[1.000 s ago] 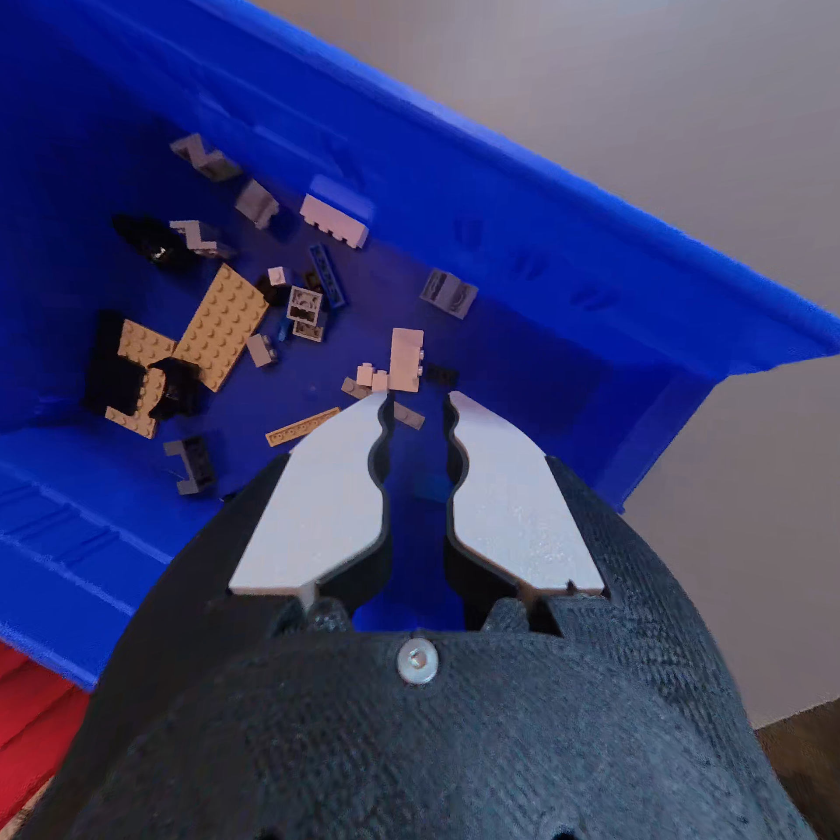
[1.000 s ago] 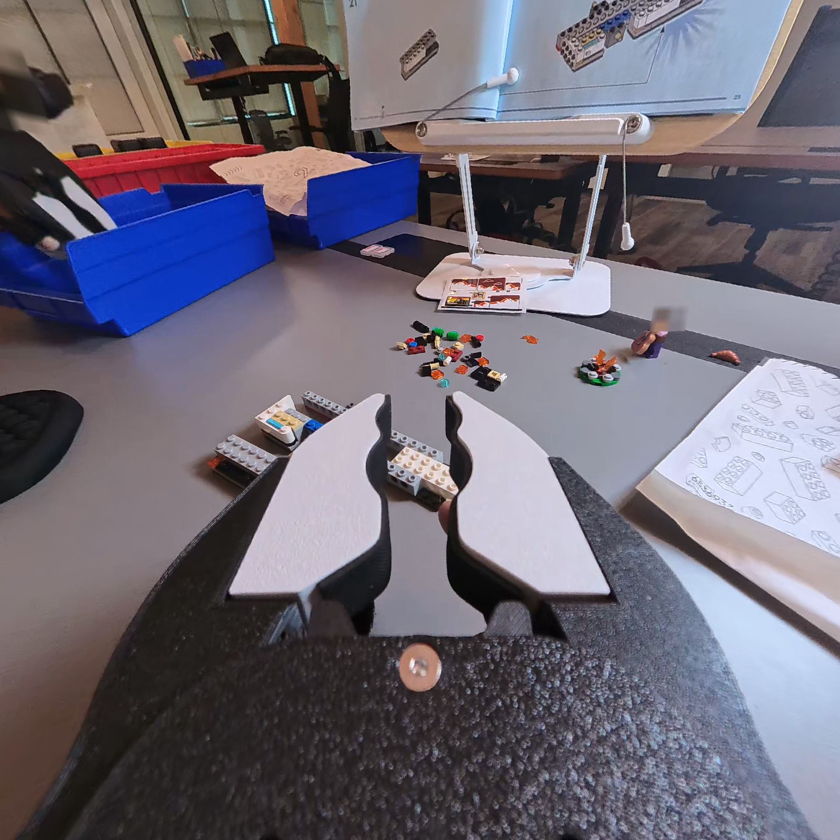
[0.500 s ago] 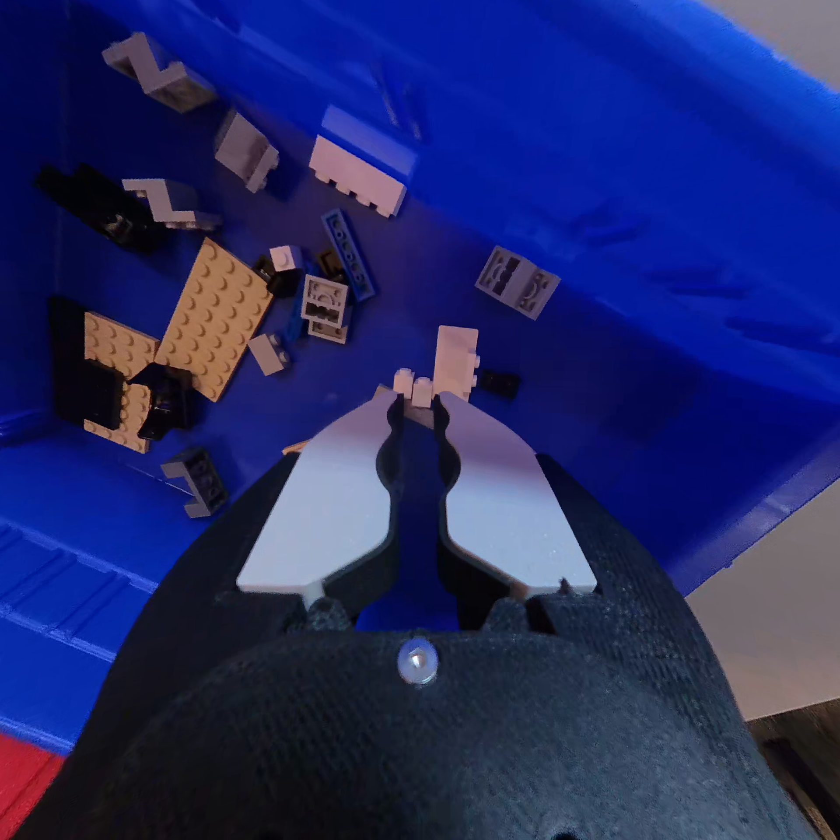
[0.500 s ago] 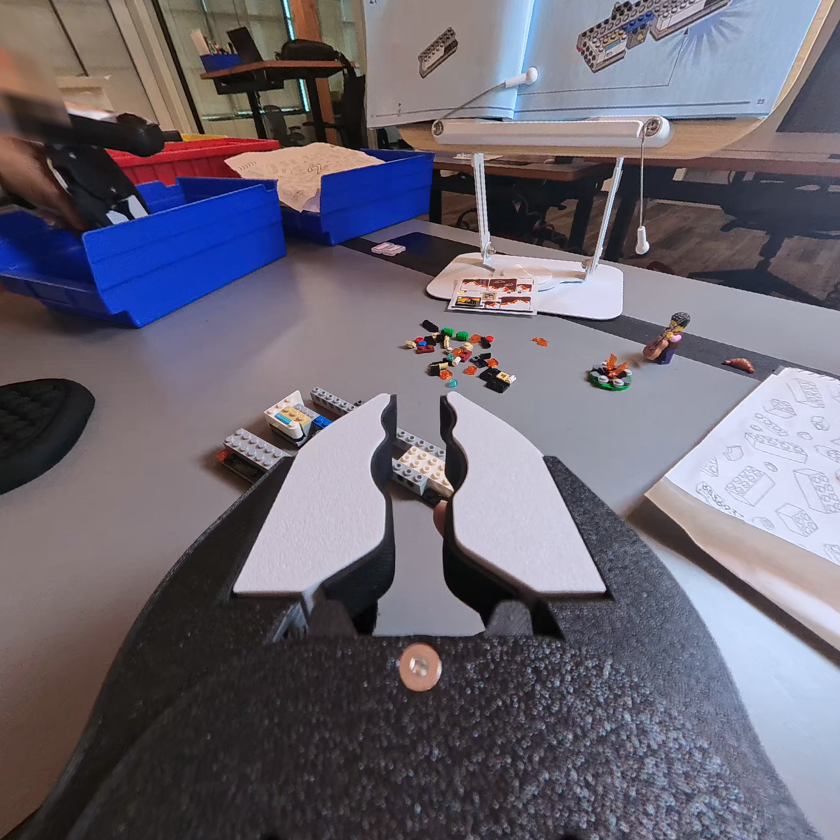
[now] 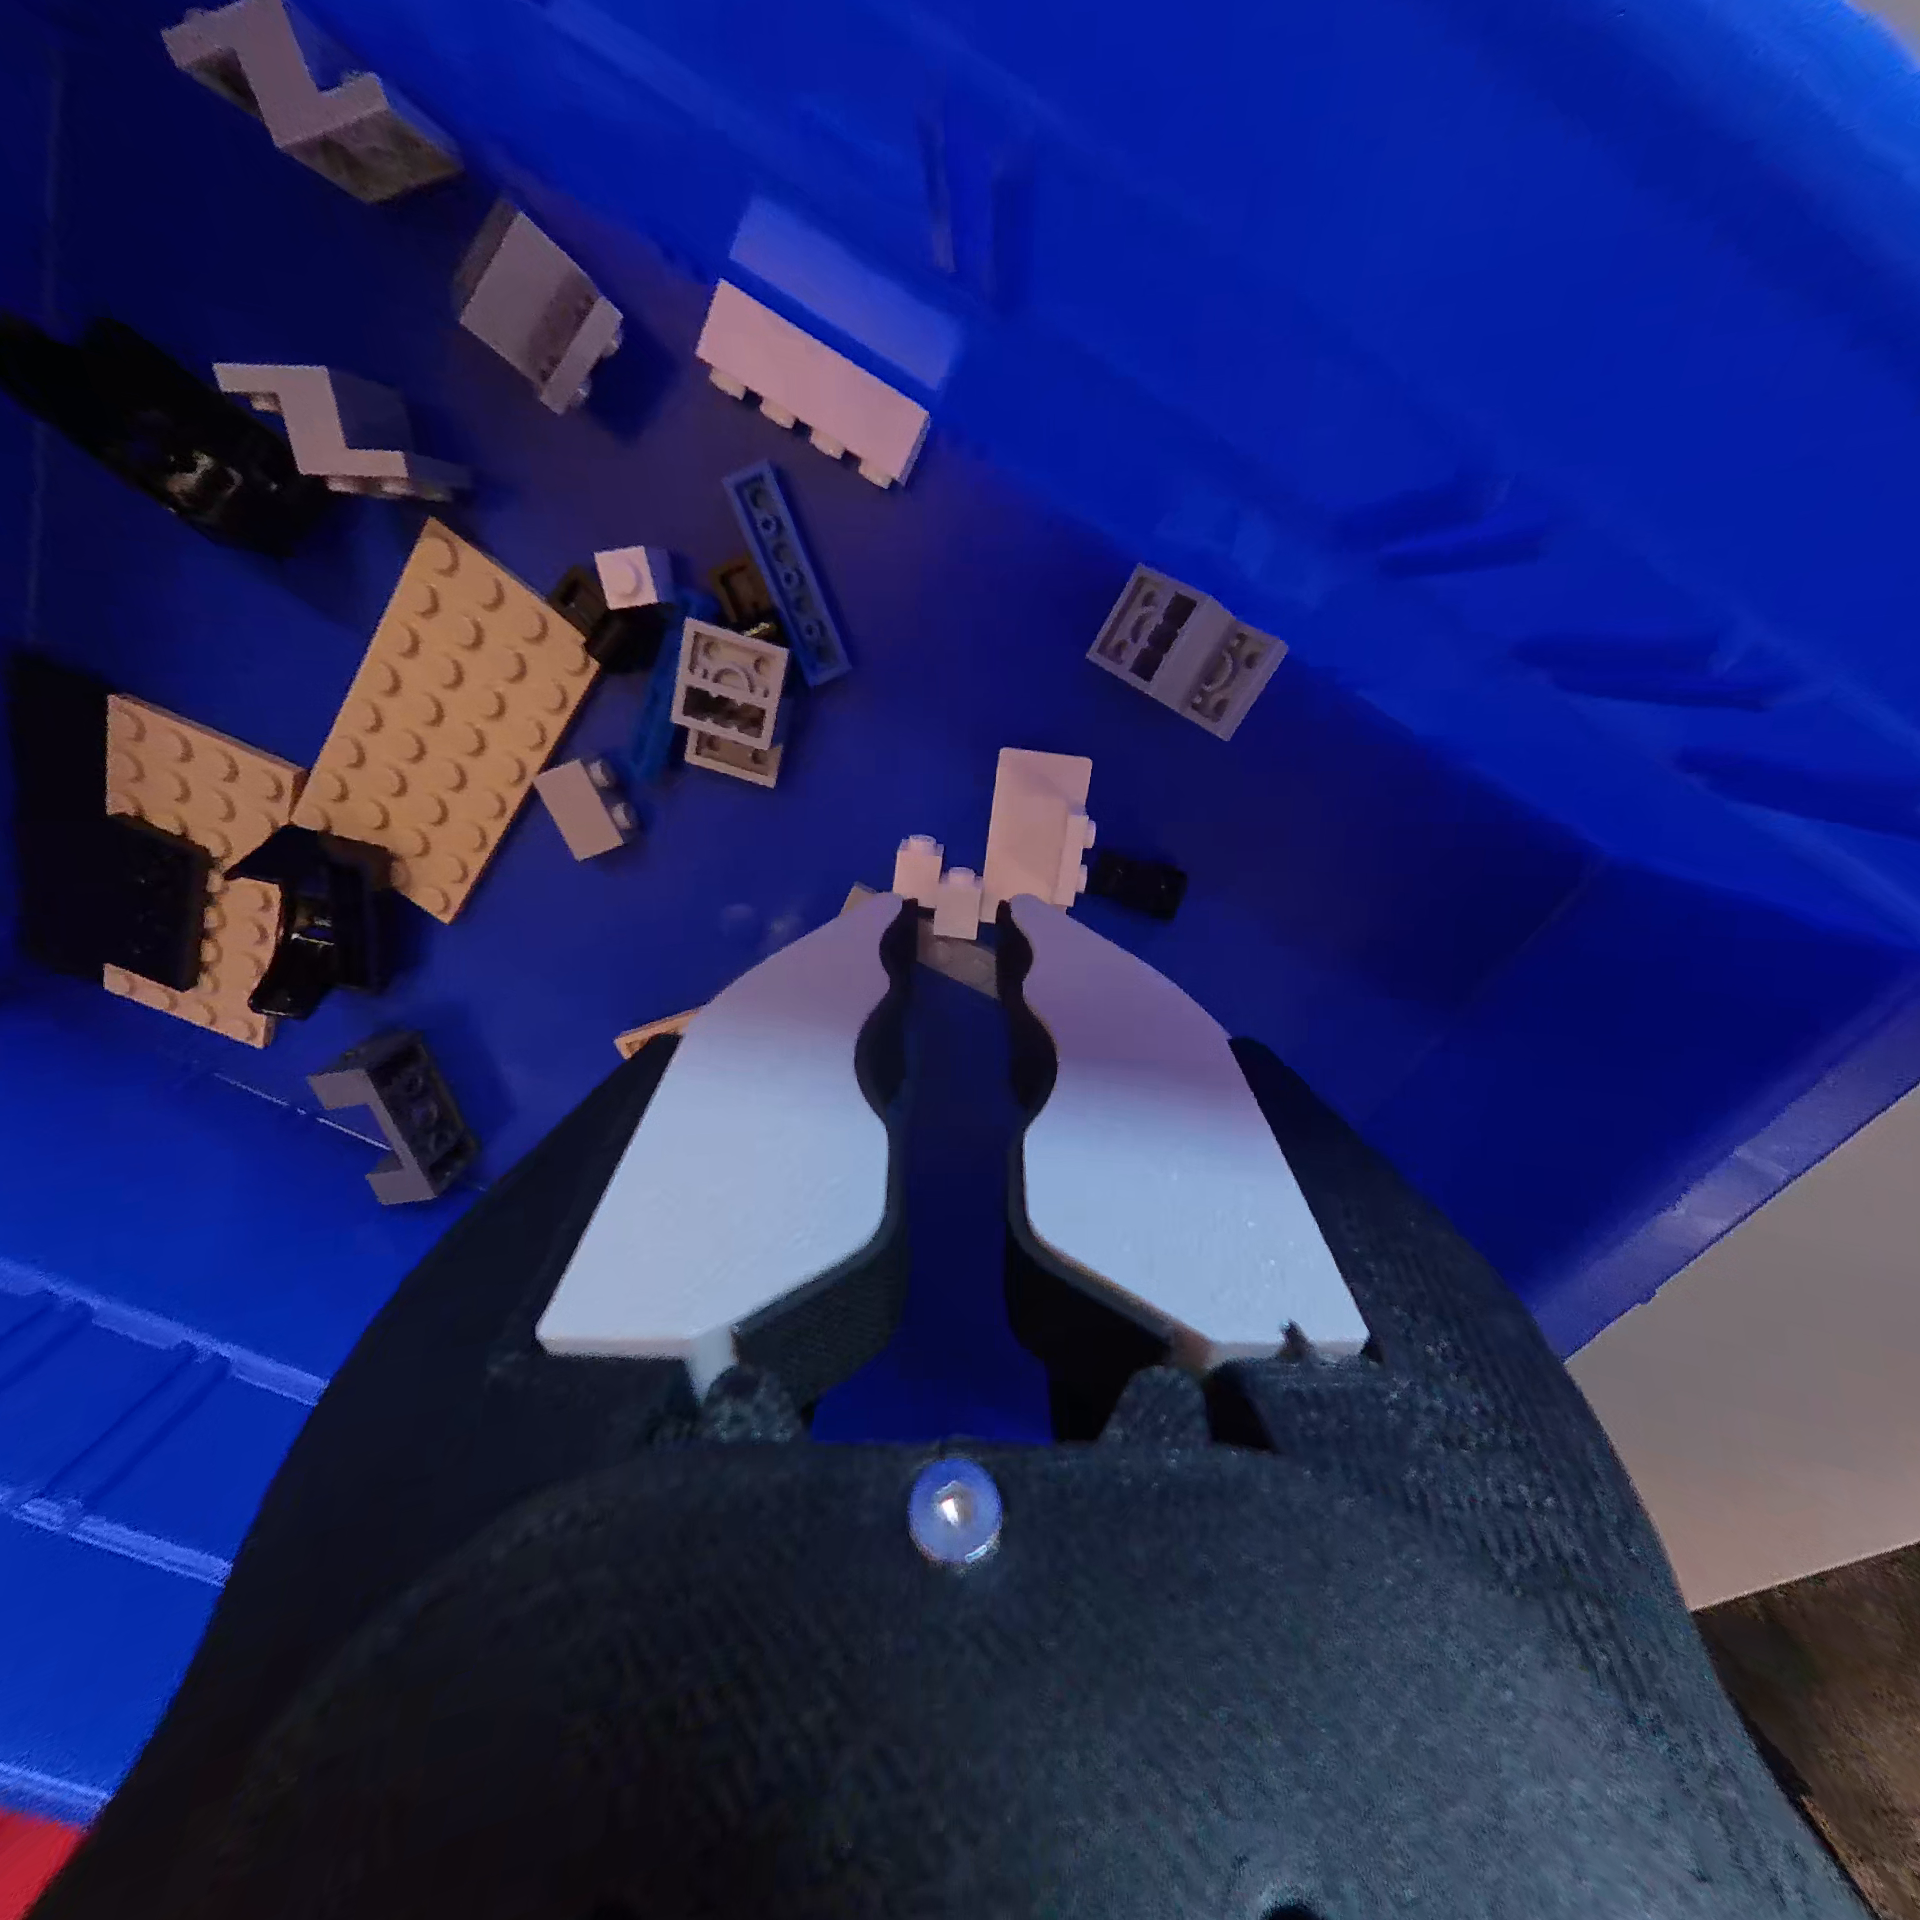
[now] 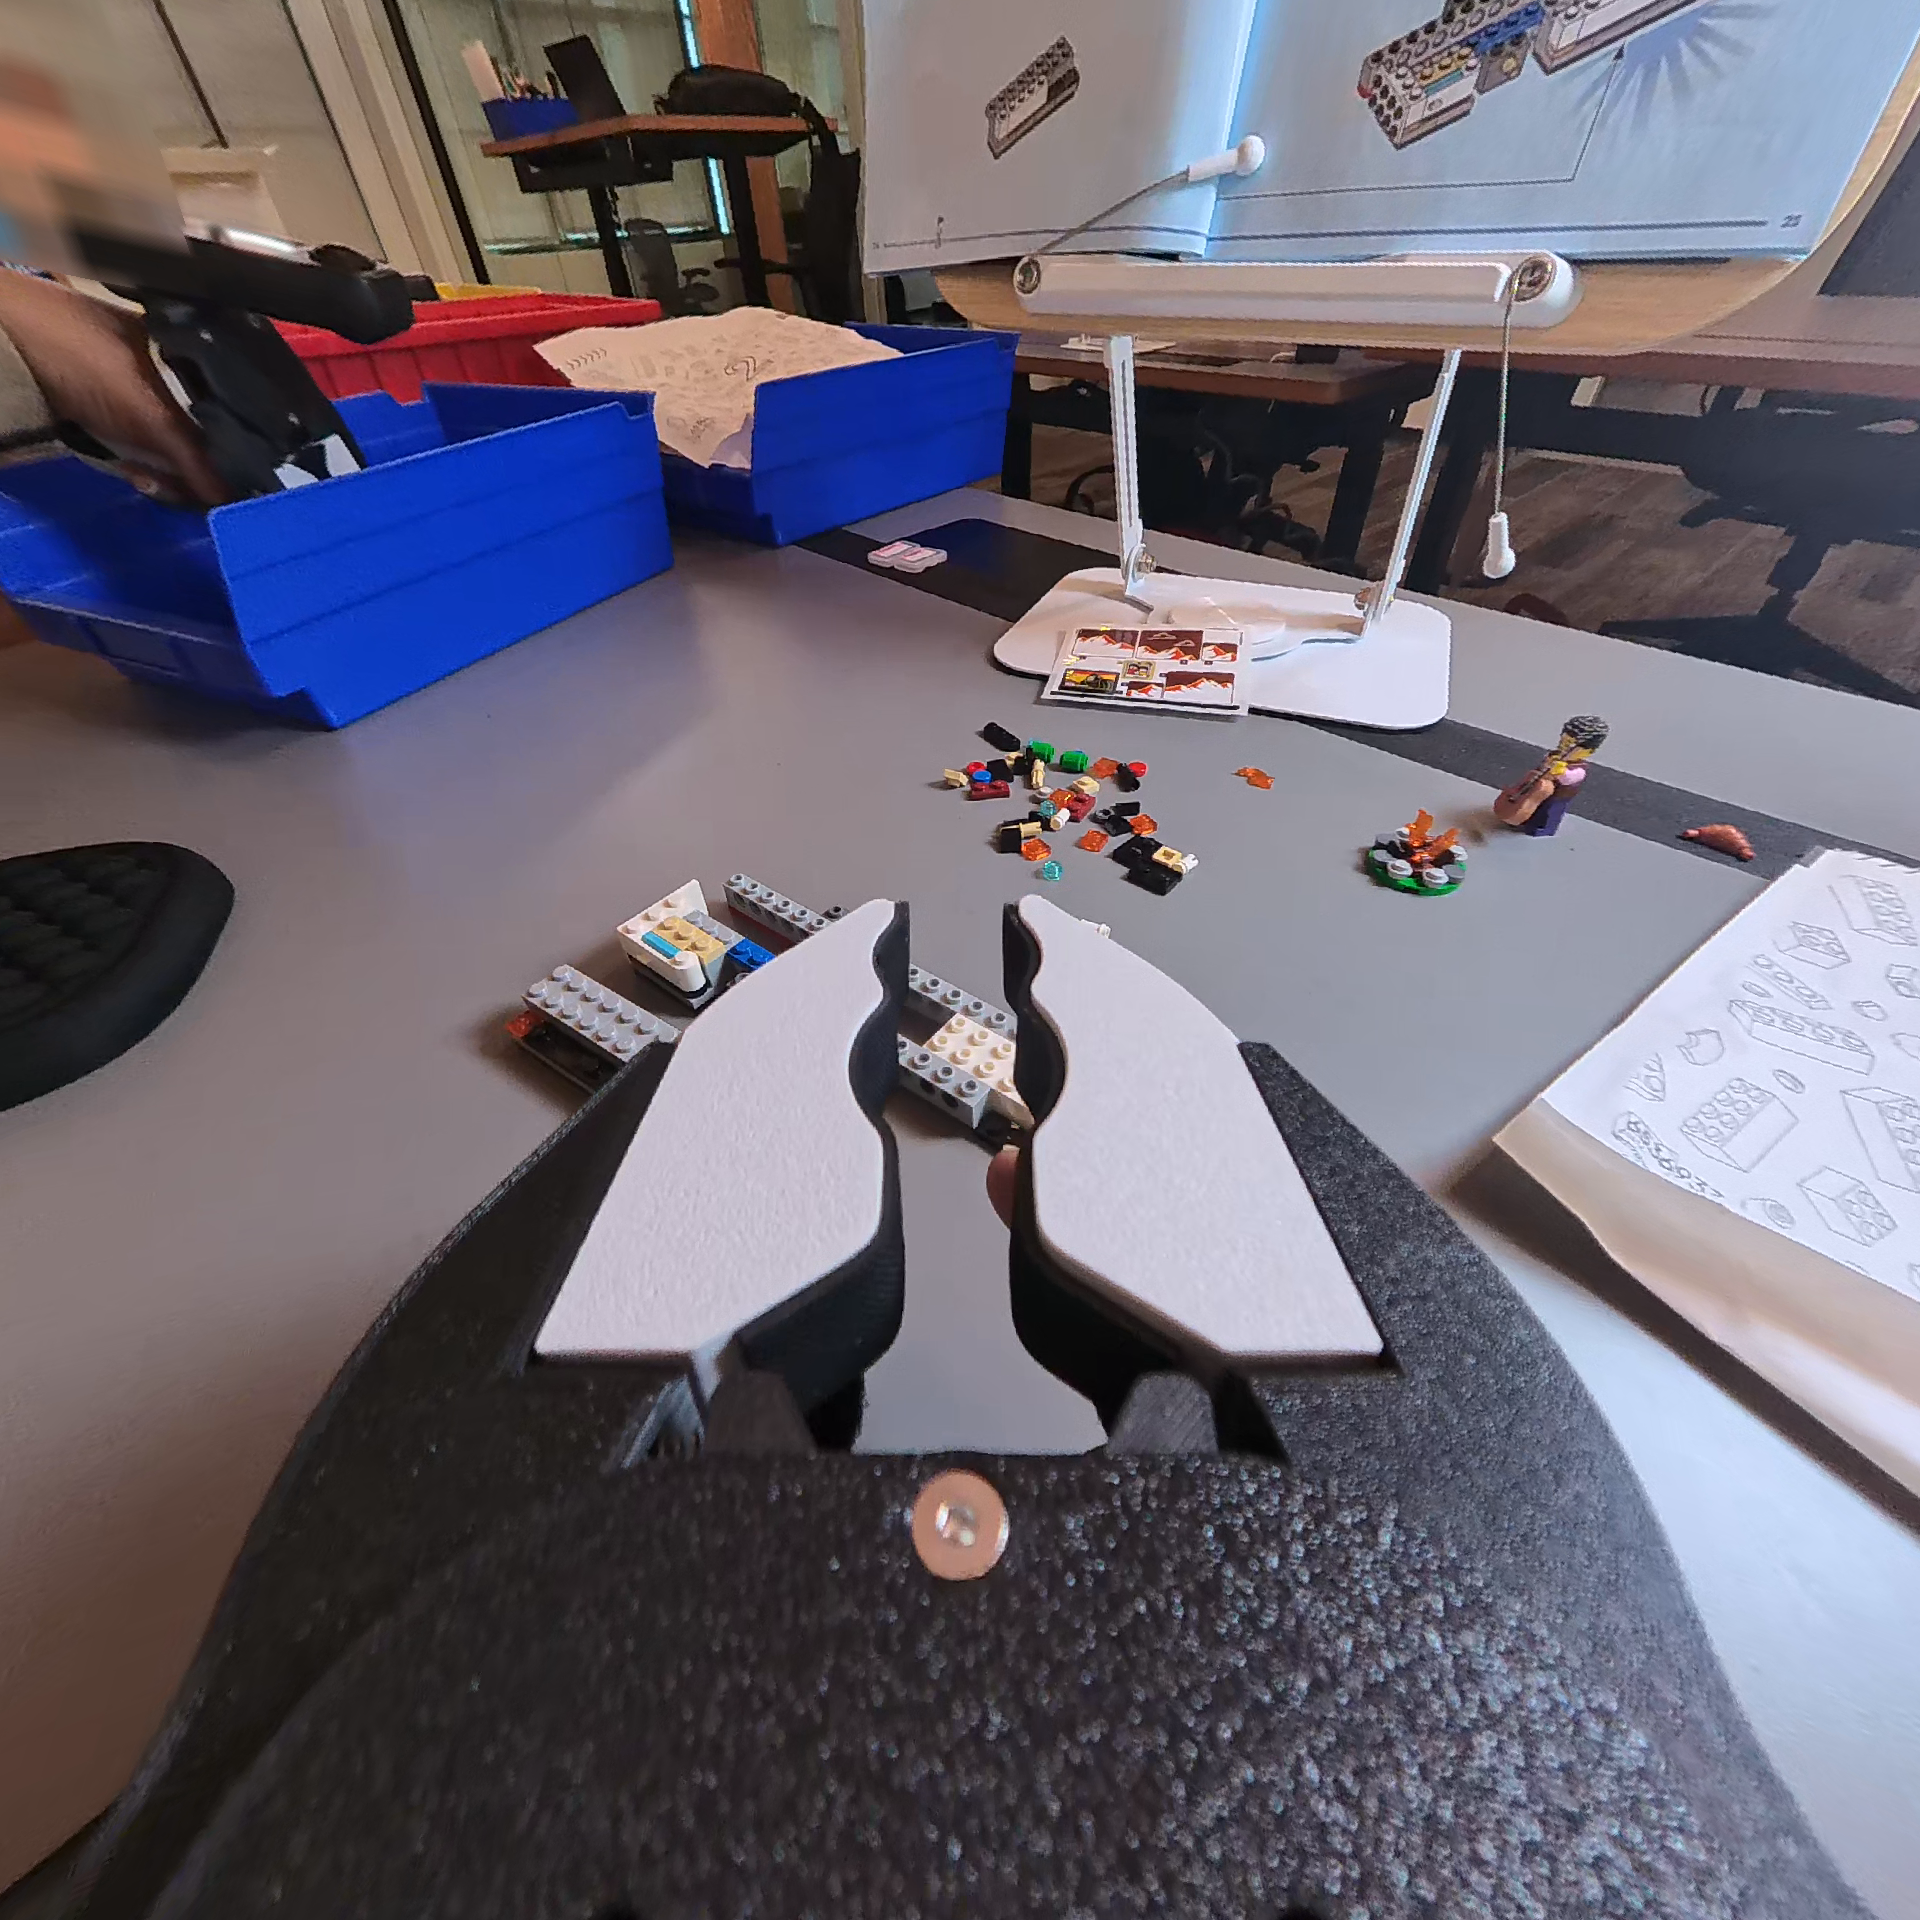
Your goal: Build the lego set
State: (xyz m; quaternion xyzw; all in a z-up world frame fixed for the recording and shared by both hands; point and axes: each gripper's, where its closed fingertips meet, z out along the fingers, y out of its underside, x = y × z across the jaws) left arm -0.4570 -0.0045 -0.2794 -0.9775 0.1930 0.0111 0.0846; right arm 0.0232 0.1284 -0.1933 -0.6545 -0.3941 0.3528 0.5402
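— The left gripper point(image 5: 953, 906) was down inside the blue bin point(image 5: 1351, 343), wasn't it?

— It was, fingers narrowed around a small pale brick point(image 5: 957, 906) on the bin floor. Whether they were actually pinching it I couldn't tell; a thin gap seemed to show on either side.

— What else lay in there?

— Two tan plates point(image 5: 447, 717) toward the bin's left wall, with black pieces point(image 5: 312, 925) touching them. Grey brackets point(image 5: 312, 114) up in the far left corner, a white brick point(image 5: 810, 400) against the far wall, a blue strip point(image 5: 787, 571) near the middle, and a grey brick point(image 5: 1184, 651) lying underside up (well apart from the rest).

— And the right gripper point(image 6: 956, 914)?

— Low over the table point(image 6: 520, 779), fingers slightly apart and gripping nothing. Just beyond its tips, near the table's front edge, sat the partial build point(image 6: 675, 945), grey and white with studs up.

— Anything farther back?

— A scatter of small coloured parts point(image 6: 1070, 810) mid-table, a sticker sheet point(image 6: 1148, 665) touching the base of the stand point(image 6: 1247, 644) that carried the manual point(image 6: 1351, 114), a minifigure point(image 6: 1553, 774) and a campfire point(image 6: 1416, 857) toward the right edge, and a paper bag point(image 6: 1766, 1091) at that edge.
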